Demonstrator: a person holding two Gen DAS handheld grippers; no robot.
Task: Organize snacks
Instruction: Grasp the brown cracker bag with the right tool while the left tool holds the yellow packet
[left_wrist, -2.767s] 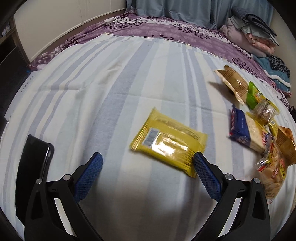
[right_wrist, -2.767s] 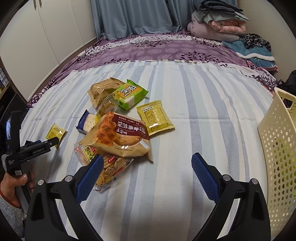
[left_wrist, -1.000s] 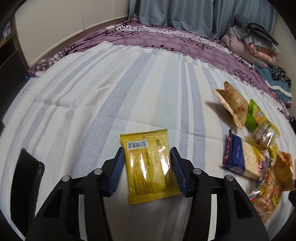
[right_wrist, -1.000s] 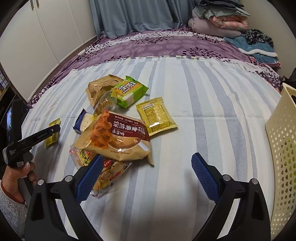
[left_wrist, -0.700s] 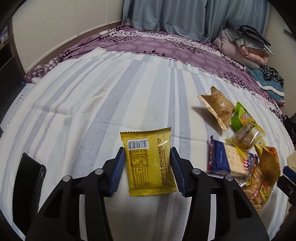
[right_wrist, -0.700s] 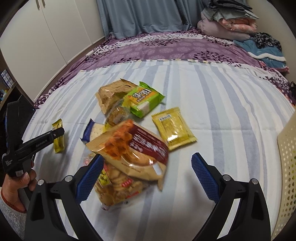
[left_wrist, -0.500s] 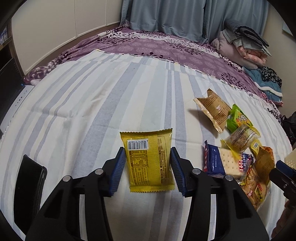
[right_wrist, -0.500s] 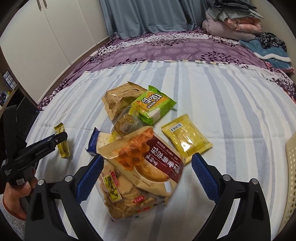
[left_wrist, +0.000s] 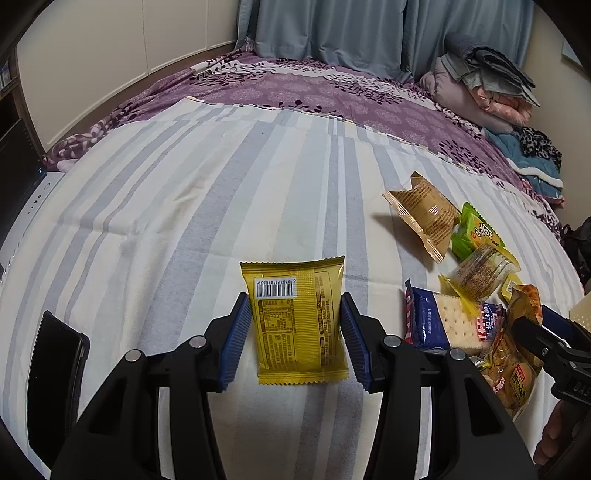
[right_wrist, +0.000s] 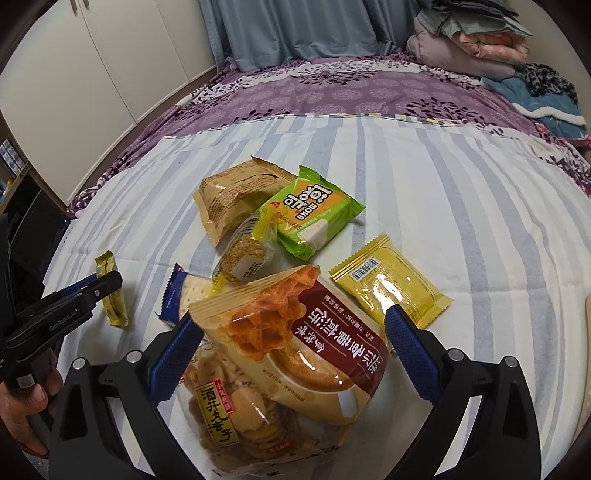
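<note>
Across the striped bed (right_wrist: 461, 192), most of the sorting left to do: snacks lying loose in one heap, none visibly put away, only a sliver of a cream perforated basket (left_wrist: 581, 314) showing at the edge of the left view. Biggest of the heap, the waffle bag (right_wrist: 303, 339), atop a clear bag of round crackers (right_wrist: 236, 417); right claw (right_wrist: 291, 354) spread wide astride the waffle bag, pads apparently not yet pressing, so probably next to go. Behind, a tan packet (right_wrist: 232, 195), a green packet (right_wrist: 314, 218), a blue cracker pack (right_wrist: 184, 295), a sesame roll (right_wrist: 247, 254), a flat yellow packet (right_wrist: 391, 284). Smallest, the yellow snack packet (left_wrist: 299, 317), clamped upright in the narrow left claw (left_wrist: 295, 332), clear of the bed, awaiting a destination.
</note>
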